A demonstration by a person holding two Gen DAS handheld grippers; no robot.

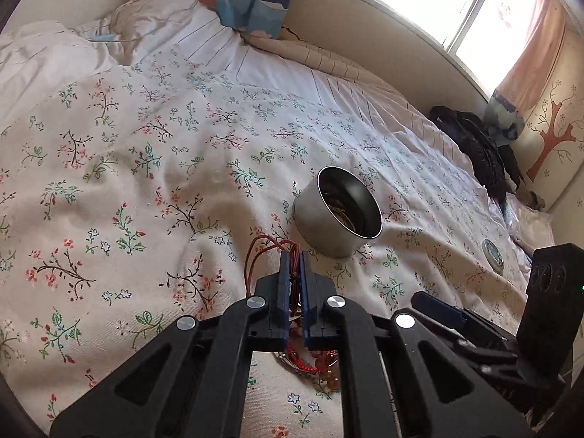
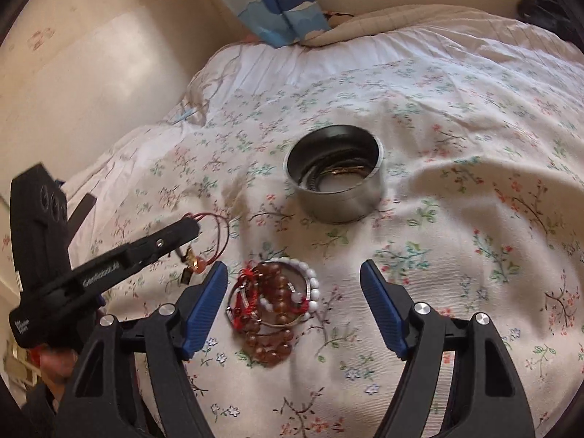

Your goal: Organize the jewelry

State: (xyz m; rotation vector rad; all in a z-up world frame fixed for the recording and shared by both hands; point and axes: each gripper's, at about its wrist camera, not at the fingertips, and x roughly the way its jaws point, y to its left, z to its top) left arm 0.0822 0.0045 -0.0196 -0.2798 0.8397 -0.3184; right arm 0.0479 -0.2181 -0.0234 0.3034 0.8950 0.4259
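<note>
A round metal tin (image 1: 337, 213) stands open on the floral bedspread, with several bracelets inside; it also shows in the right wrist view (image 2: 334, 175). My left gripper (image 1: 295, 255) is shut on a red cord necklace (image 1: 261, 252), held above the bed just short of the tin; in the right wrist view (image 2: 193, 224) the cord (image 2: 219, 235) loops out and a small pendant (image 2: 195, 264) hangs below. My right gripper (image 2: 294, 268) is open, its fingers either side of a pile of bead bracelets (image 2: 273, 303): brown, white and red.
The floral bedspread (image 1: 146, 168) covers the bed. A small round lid or disc (image 1: 492, 252) lies right of the tin. Dark clothing (image 1: 474, 146) lies at the far right by the wall. A blue patterned pillow (image 2: 277, 3) leans at the bed's head.
</note>
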